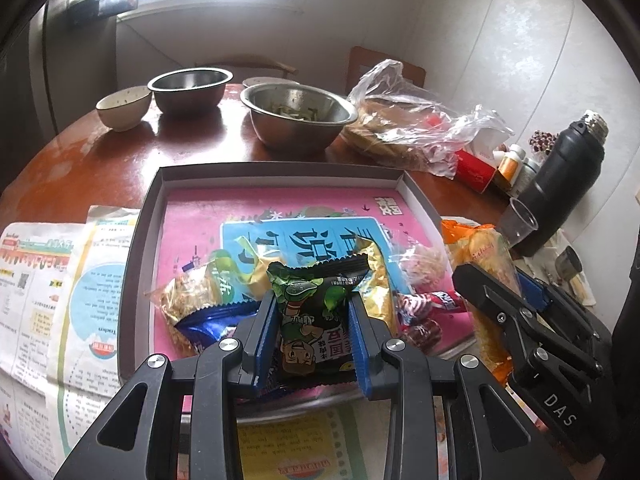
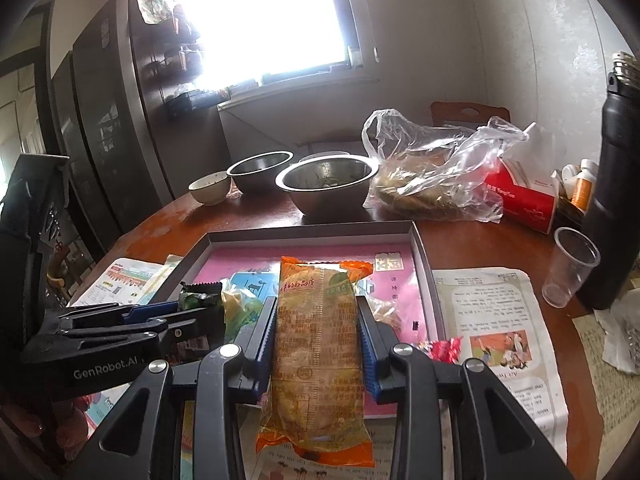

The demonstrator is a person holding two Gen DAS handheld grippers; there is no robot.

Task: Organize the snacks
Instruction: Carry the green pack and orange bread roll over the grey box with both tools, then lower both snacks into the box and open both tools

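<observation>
Window light washes over a round wooden tabletop (image 1: 120, 160) crowded with steel bowls, a plastic bag and a dark flask, with a shallow pink-lined tray (image 1: 146, 240) at the front edge on spread newspaper. Leftmost, the left gripper (image 1: 312, 340) is clamped on a dark green snack packet (image 1: 316, 312), held upright above the tray's near side, where gold and blue packets (image 1: 192, 308) already lie piled. To its right, the right gripper (image 2: 316, 344) pinches a long orange packet (image 2: 316, 344) lengthwise, its far end over the tray and its near end hanging out above the newspaper.

A good placement would probably carry each packet to the bare pink area farther in, lower it flat, and release one at a time so the pile is not disturbed.

Only the left view shows the red-wrapped candies (image 1: 424, 320) in the tray's near corner; only the right view shows the clear plastic cup (image 2: 570, 268) standing upright on the tabletop beside the flask.
</observation>
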